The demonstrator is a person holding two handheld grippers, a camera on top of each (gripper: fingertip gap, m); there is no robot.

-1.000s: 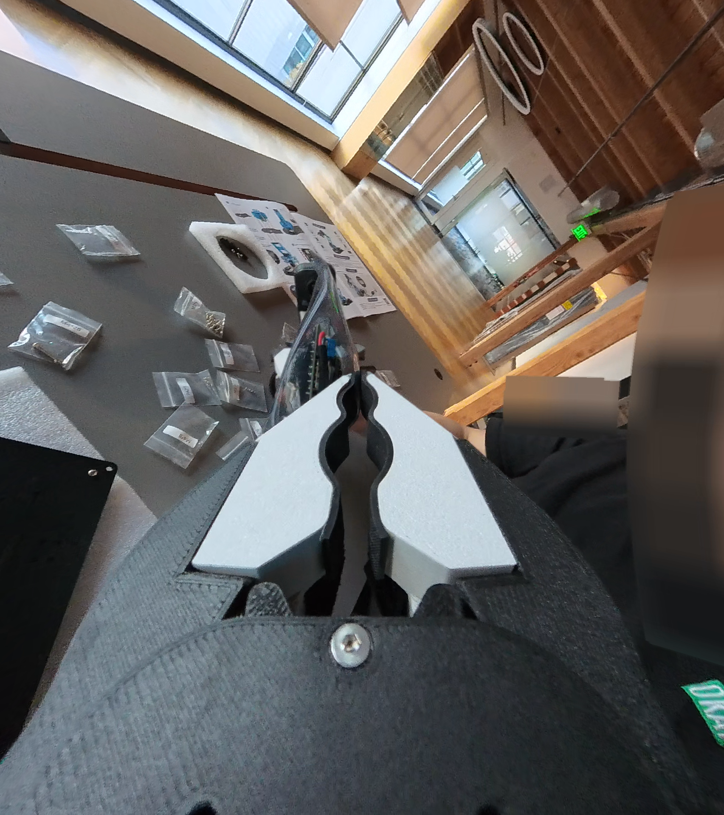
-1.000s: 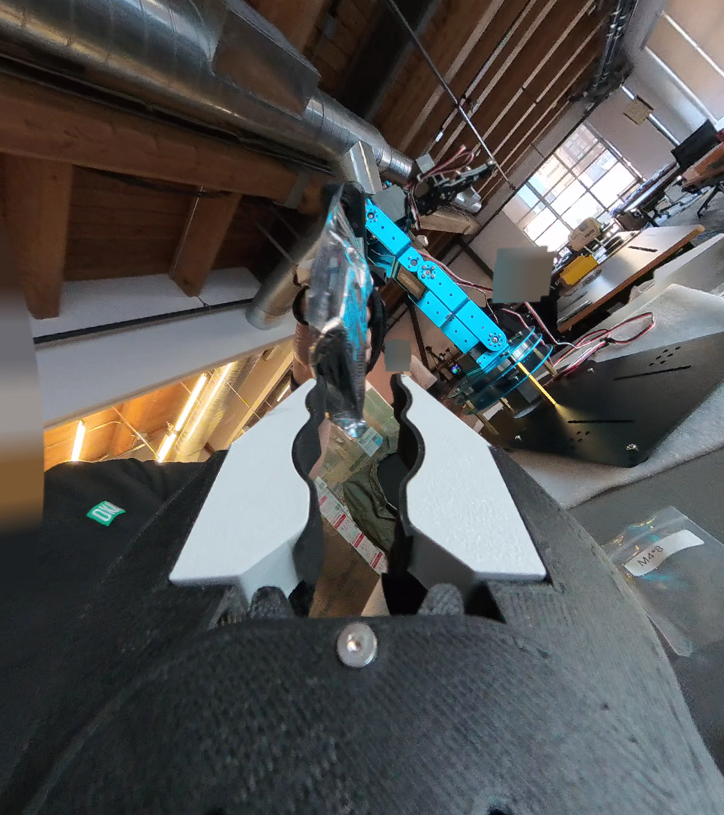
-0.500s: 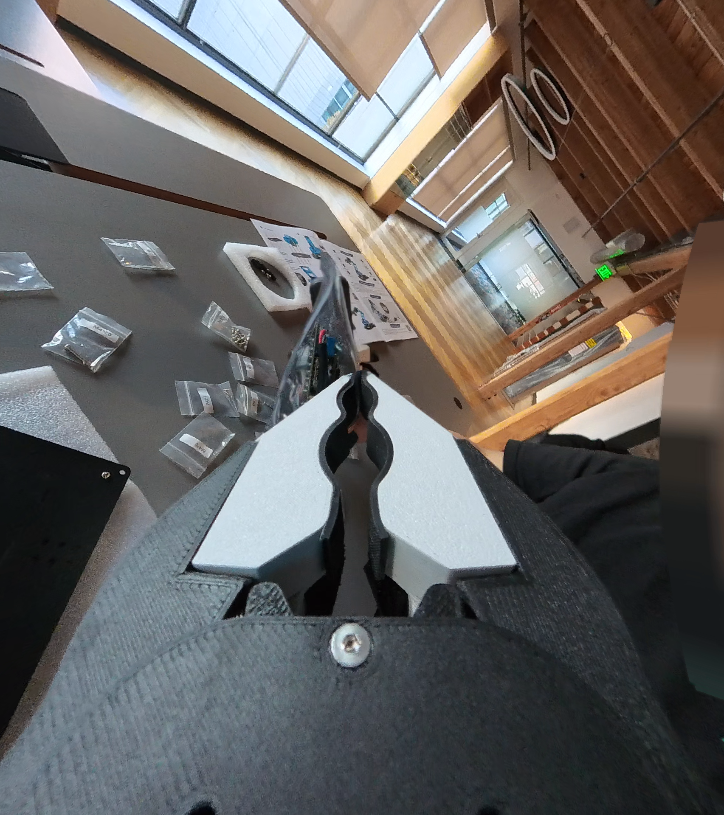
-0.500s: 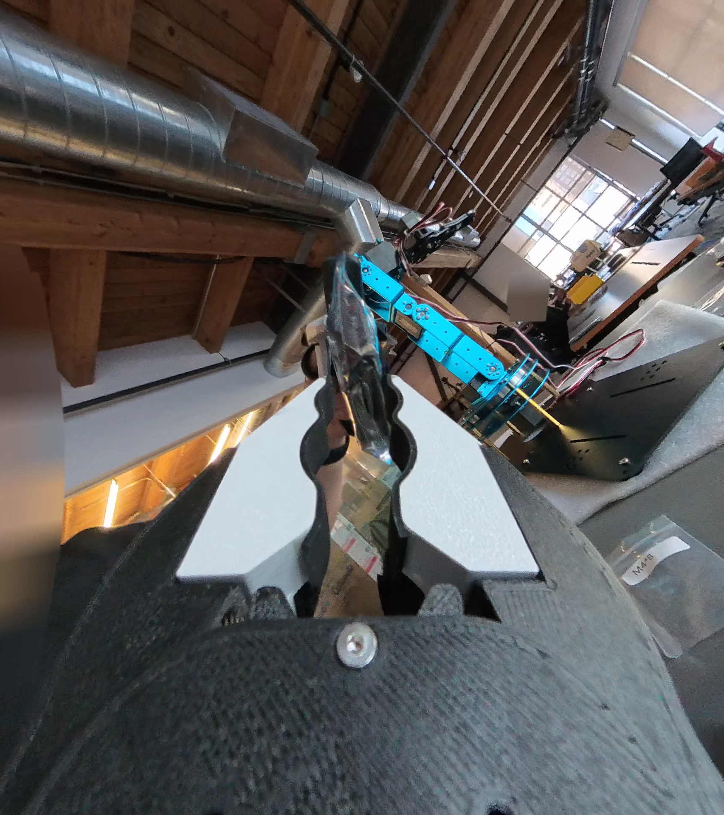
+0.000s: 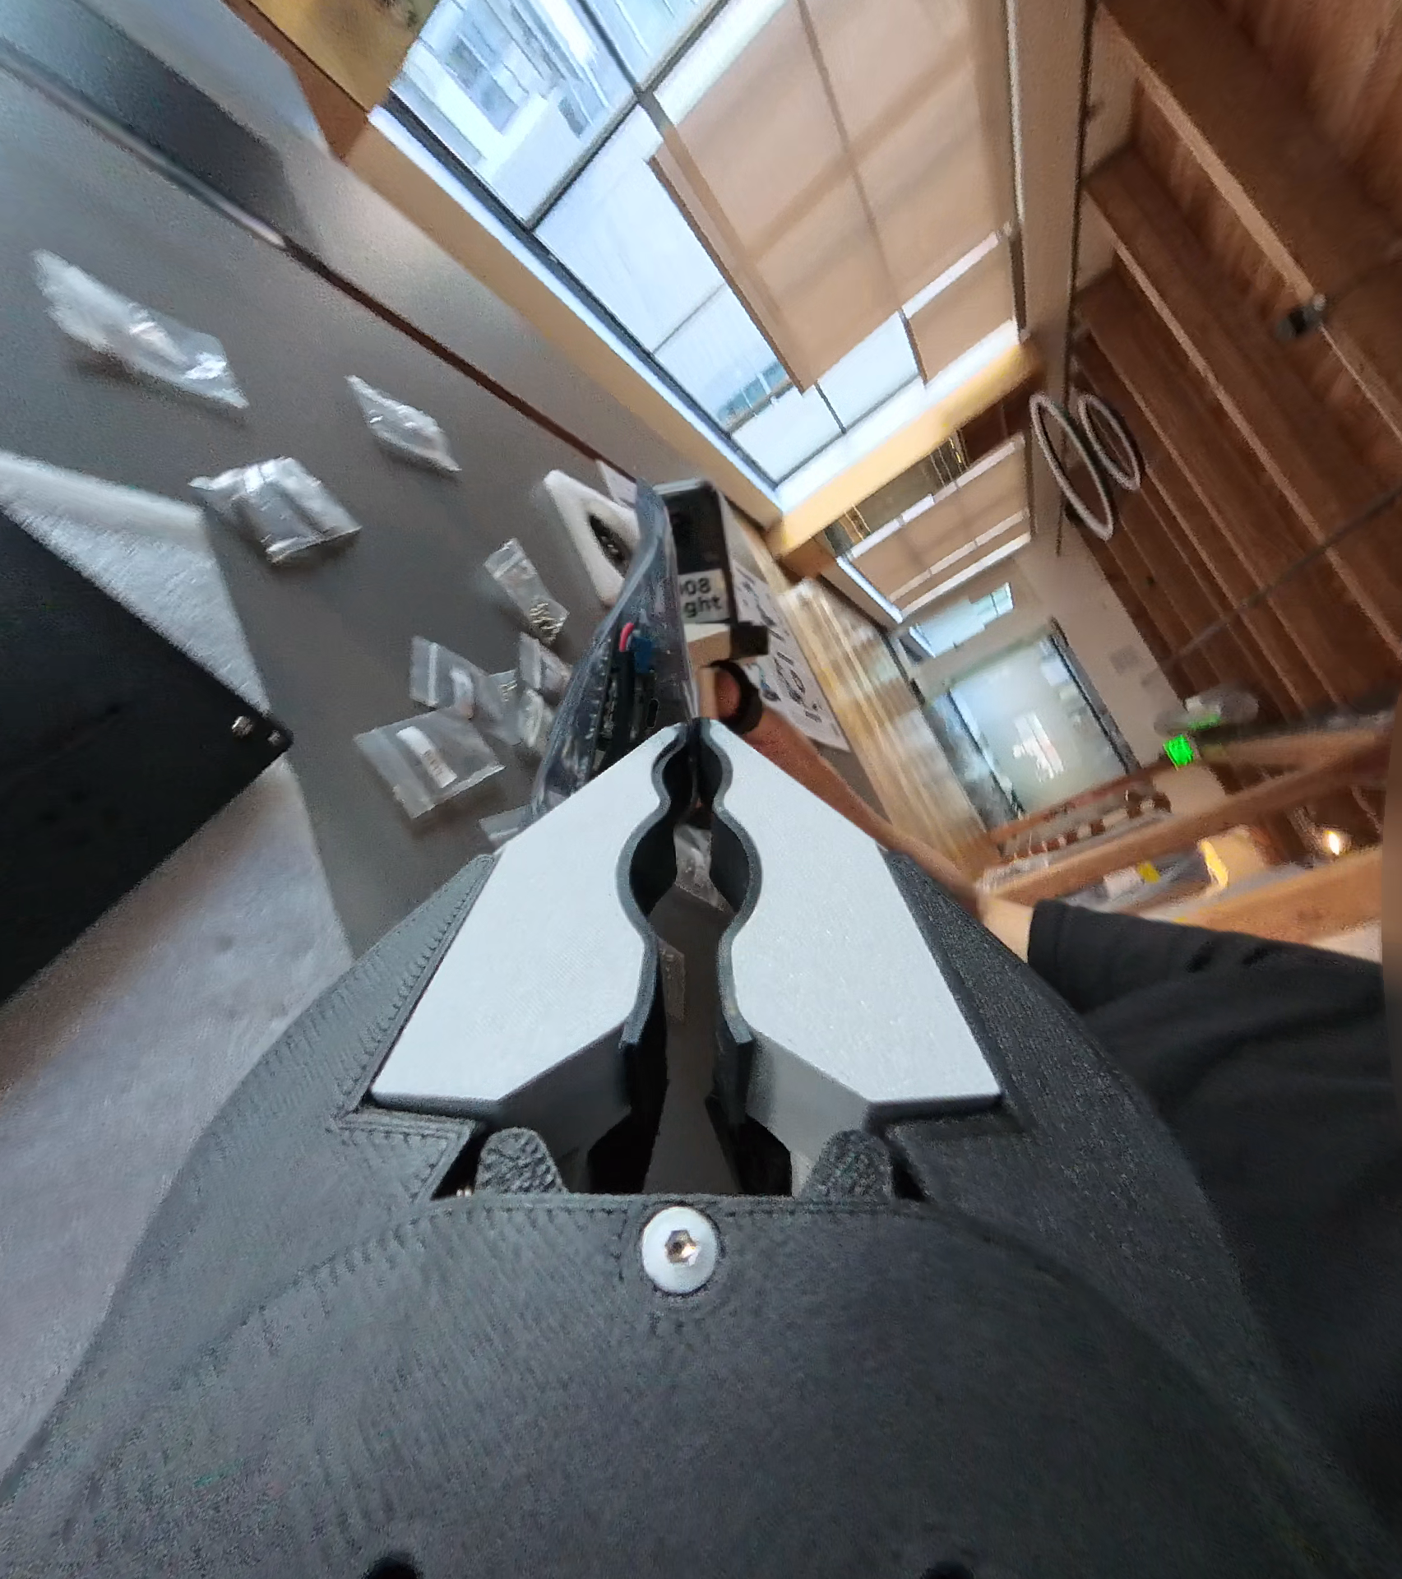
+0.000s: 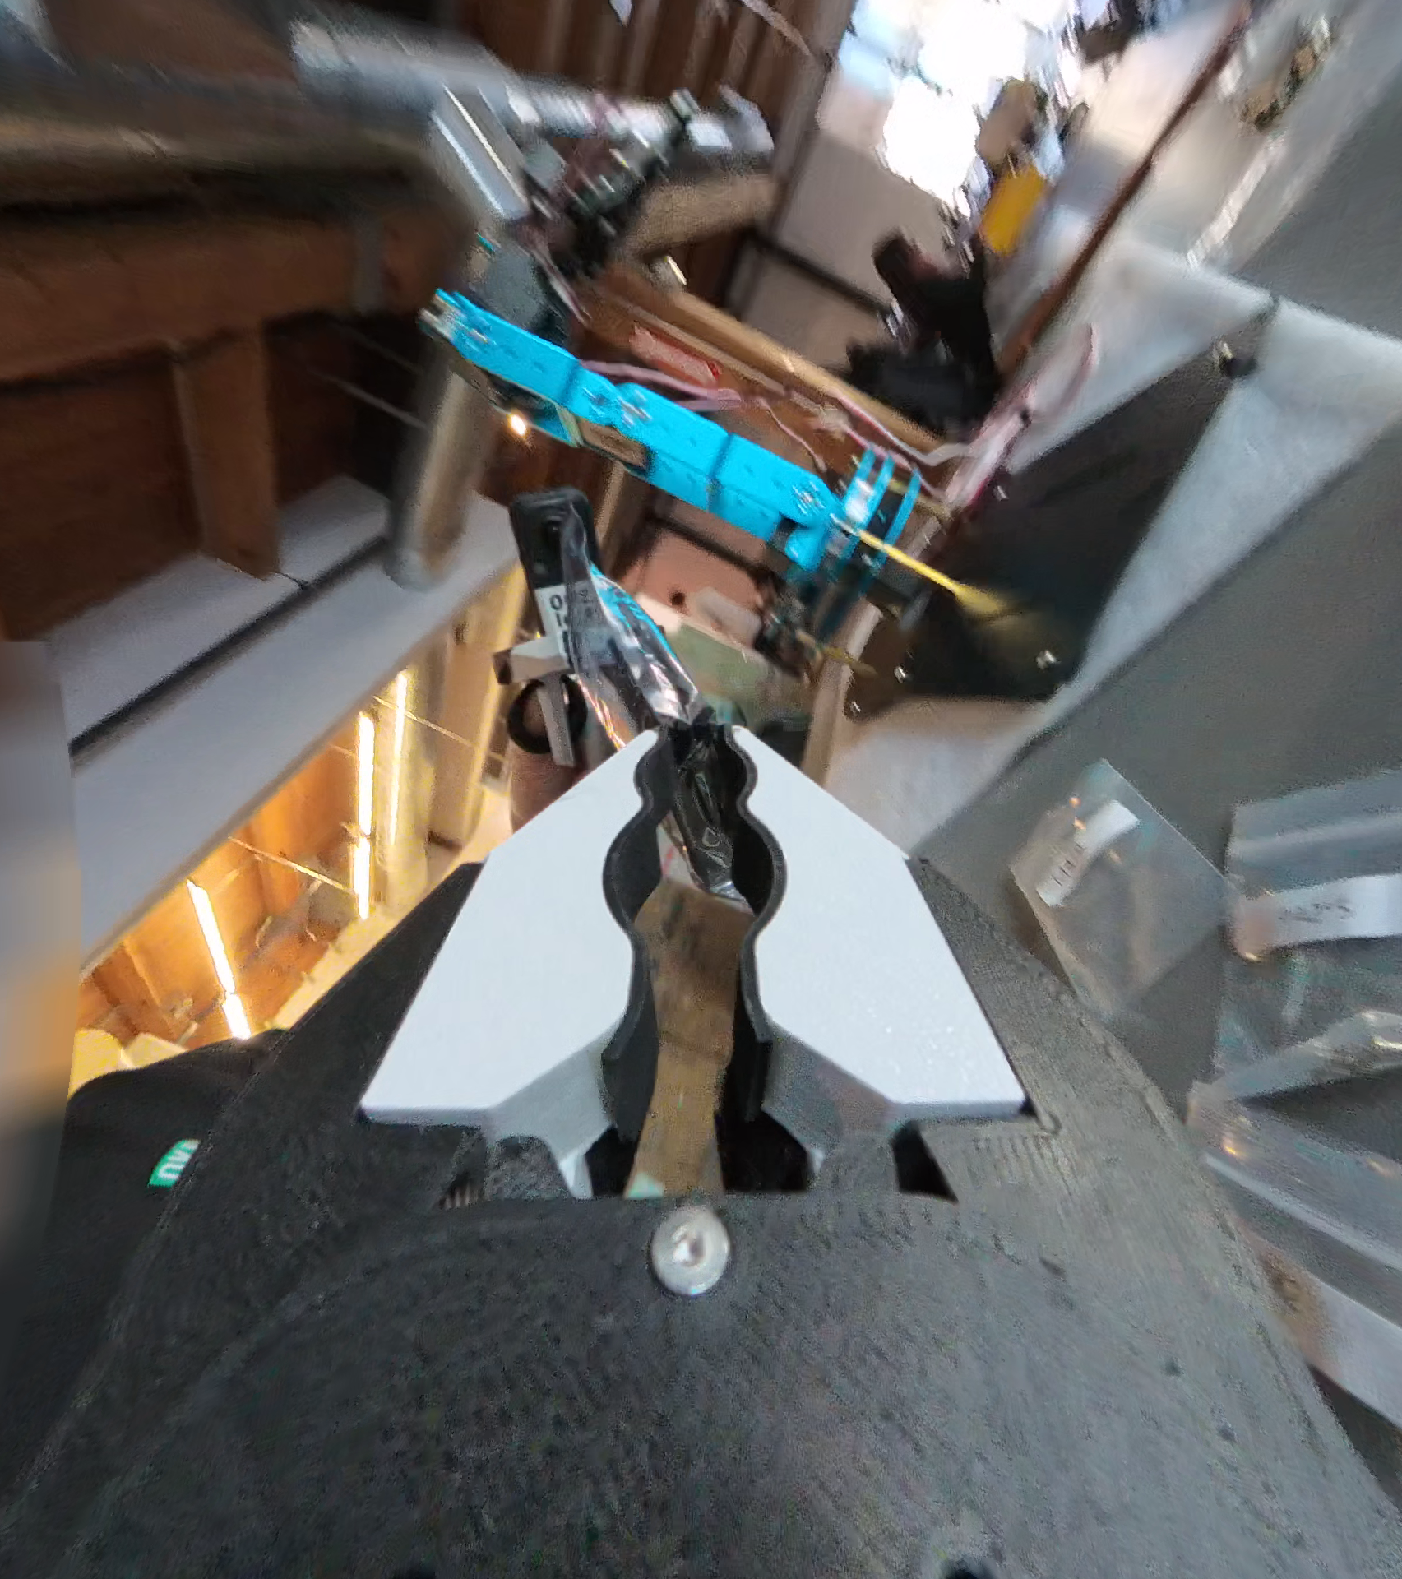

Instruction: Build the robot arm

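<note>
I see a grey table [image 5: 167, 282] carrying a black plate [image 5: 39, 701] on white foam [image 5: 125, 530]. In the right wrist view, a blue arm [image 6: 663, 444] stands on that plate, blurred. Small clear packets [image 5: 424, 760] lie scattered on the table, a white foam block [image 5: 586, 530] beyond them.

My left gripper [image 5: 695, 736] has its jaws closed on one end of a clear bag [image 5: 629, 675] holding dark parts with red and blue bits. My right gripper [image 6: 697, 736] has its jaws clamped on the crumpled other end of the same bag. The bag hangs in the air between the two grippers, above the table and clear of it. More packets [image 6: 1107, 871] lie just right of my right gripper.
</note>
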